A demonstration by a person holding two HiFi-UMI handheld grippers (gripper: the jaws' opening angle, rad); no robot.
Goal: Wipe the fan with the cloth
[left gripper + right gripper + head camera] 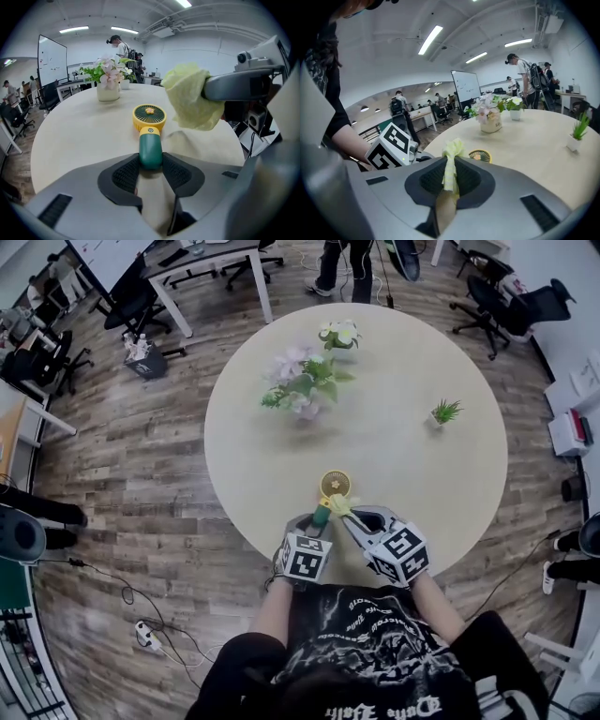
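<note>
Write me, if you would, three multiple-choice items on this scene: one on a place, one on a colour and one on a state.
1. Where on the table is the fan?
A. By its near edge
B. Among the flower pots
C. At its far edge

2. What colour is the fan's handle?
A. Red
B. White
C. Green

3. What is the right gripper doing?
A. Standing open and empty
B. Pinching the cloth
C. Gripping a flower pot

Answers:
1 A: the head view shows the fan close to the table's lower edge.
2 C: the left gripper is closed on a green handle.
3 B: the yellow cloth stands pinched between its jaws.
</note>
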